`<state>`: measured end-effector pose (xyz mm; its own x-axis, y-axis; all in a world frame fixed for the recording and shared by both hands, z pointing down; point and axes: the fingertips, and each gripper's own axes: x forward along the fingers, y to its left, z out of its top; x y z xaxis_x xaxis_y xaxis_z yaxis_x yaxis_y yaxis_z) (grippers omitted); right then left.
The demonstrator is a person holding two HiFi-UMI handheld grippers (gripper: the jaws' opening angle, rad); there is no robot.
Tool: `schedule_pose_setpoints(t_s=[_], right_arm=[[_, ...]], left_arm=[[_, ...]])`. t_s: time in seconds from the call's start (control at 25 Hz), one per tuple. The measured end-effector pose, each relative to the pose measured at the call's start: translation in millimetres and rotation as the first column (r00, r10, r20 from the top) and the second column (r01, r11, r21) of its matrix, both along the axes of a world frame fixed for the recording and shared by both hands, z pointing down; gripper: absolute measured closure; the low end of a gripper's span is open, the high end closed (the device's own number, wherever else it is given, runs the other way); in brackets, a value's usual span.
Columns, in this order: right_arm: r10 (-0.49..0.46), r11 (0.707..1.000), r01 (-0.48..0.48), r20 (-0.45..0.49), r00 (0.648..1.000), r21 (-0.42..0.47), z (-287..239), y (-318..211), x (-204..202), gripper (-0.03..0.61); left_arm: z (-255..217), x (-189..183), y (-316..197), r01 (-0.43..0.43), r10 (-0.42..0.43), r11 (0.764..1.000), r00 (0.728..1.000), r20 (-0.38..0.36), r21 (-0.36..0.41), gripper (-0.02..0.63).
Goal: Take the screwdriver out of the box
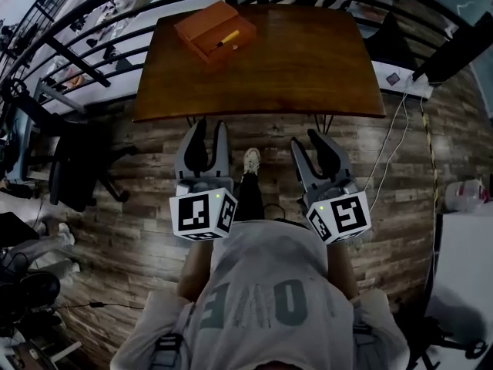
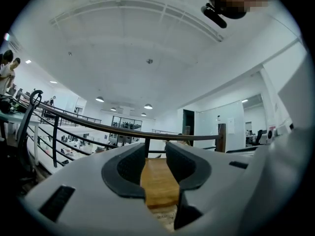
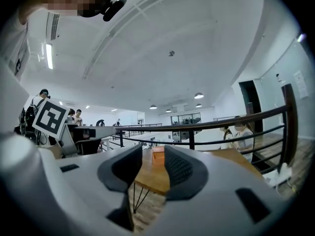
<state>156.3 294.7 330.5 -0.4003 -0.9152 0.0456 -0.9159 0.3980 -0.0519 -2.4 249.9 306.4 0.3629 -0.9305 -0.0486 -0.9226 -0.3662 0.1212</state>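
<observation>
An orange-brown open box (image 1: 214, 33) sits at the far left of the dark wooden table (image 1: 308, 68). Inside it lies a screwdriver (image 1: 228, 38) with a yellow handle. Both grippers hang level over the plank floor, short of the table's near edge. My left gripper (image 1: 209, 127) is open with nothing between its fingers. The right gripper (image 1: 306, 139) is open and empty too. In the left gripper view the left gripper (image 2: 156, 154) frames only the tabletop (image 2: 160, 181). In the right gripper view the box (image 3: 158, 156) shows small and far off between the jaws of the right gripper (image 3: 153, 150).
A black metal railing (image 1: 115, 29) curves round the far side and left of the table. A black chair (image 1: 77, 168) stands left on the plank floor. A white power strip (image 1: 400, 79) and cables (image 1: 393, 145) lie to the right. My shoe (image 1: 252, 160) is under the table's near edge.
</observation>
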Motion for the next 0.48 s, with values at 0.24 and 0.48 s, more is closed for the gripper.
schedule_pose_setpoints(t_s=[0.24, 0.48], right_arm=[[-0.046, 0.999, 0.046, -0.01, 0.999, -0.029, -4, -73, -16, 0.471], [-0.086, 0.995, 0.088, 0.036, 0.996, -0.053, -23, -176, -34, 0.393]], left_arm=[[-15, -4, -77, -0.012, 0.013, 0.999, 1.0, -0.009, 0.035, 0.487], [-33, -8, -179, -0.059, 0.059, 0.997, 0.998, 0.004, 0.056, 0.448]])
